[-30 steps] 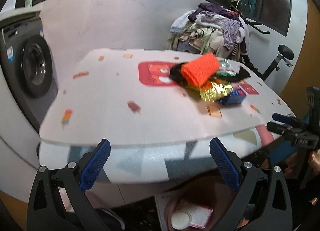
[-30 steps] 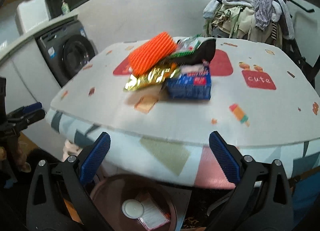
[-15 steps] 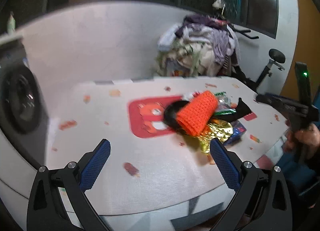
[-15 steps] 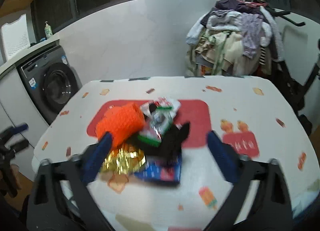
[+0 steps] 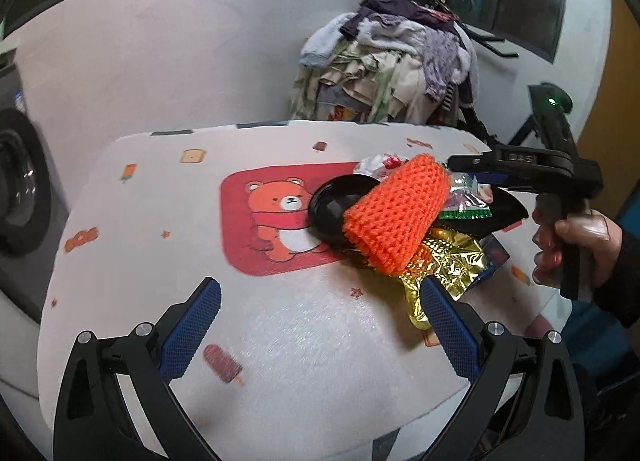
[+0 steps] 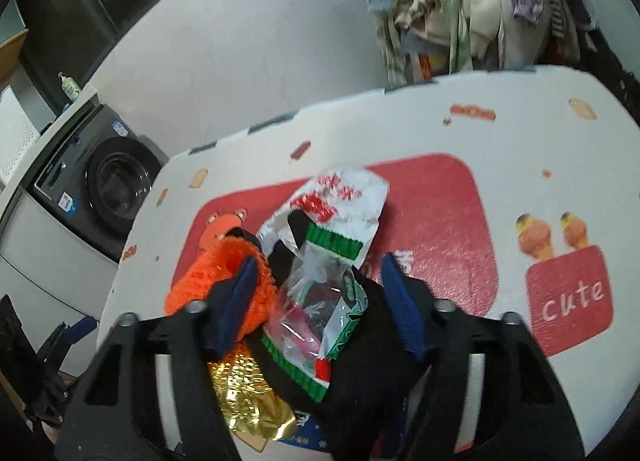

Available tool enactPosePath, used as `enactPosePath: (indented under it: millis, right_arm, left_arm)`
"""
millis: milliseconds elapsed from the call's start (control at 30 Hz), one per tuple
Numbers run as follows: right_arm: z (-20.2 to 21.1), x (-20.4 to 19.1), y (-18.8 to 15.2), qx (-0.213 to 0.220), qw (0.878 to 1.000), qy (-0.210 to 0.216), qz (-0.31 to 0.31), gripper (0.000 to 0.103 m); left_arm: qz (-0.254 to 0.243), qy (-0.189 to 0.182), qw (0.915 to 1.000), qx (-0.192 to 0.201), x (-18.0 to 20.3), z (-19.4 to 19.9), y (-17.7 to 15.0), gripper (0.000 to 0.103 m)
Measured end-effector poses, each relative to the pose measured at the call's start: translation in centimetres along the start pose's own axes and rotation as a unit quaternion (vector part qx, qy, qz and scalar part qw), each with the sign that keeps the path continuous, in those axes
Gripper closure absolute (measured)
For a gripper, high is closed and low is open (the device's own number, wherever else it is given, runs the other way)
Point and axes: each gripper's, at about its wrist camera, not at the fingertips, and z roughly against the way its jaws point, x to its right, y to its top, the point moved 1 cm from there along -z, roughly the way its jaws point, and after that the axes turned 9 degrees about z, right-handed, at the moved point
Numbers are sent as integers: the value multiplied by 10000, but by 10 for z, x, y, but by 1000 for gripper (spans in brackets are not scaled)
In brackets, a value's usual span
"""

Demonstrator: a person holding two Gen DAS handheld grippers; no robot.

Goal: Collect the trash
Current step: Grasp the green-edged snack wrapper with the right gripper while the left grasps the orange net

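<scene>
On the table, whose cover is white with a red bear patch and small food prints, the trash lies in one heap toward three o'clock in the left wrist view. An orange knitted sleeve sits on top of it, leaning over a round black lid at its nine o'clock side. A crumpled gold wrapper spreads out below the sleeve at five o'clock, and a clear wrapper with a green edge shows at its three o'clock side, over a piece of black plastic.

The left gripper hangs above the near part of the table at six o'clock in its own view, its blue pads wide apart with nothing between them; the right pad is just beside the gold wrapper's lower tip.

The right gripper has come in over the heap from the other side, held by a hand in a dark sleeve at three o'clock in the left wrist view. Its jaws are closing, and the clear wrapper with a green edge lies between them. Whether the pads already press on it cannot be told. The left pad overlaps the orange sleeve, and the gold wrapper lies at seven o'clock under the gripper's body.

Beyond the table, a pile of clothes stands at twelve o'clock against the white wall, and a washing machine sits at nine o'clock.
</scene>
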Motion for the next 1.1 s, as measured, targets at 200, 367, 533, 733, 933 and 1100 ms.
enactPosePath:
  millis: [200,367,533,733,933,1100]
  right_arm:
    - [22,-1,-10,470,9989,12,46,71]
    - [59,5,-8,1154,9932,148,-51,71]
    - [96,4,-8,1644,9859,-195,227,71]
    - [118,11,-21,1737,9841,-263,259,71]
    - [129,12,-38,1755,9835,-351,249,71]
    - [141,-1,-47,1780,9828,-351,337,71]
  left_arm:
    - [-333,-466,9979,-307,27,-35,12,17]
    - [-686,-608,9951,-374,57,-59,30,19]
    - [-1368,-392,9890,-400,86,-82,41,19]
    - [-1648,-320,9836,-658,100,-112,47,37]
    - [-1370,-418,9864,-807,87,-108,44,82]
    - [-1158,-550,9902,-548,80,-66,49,84]
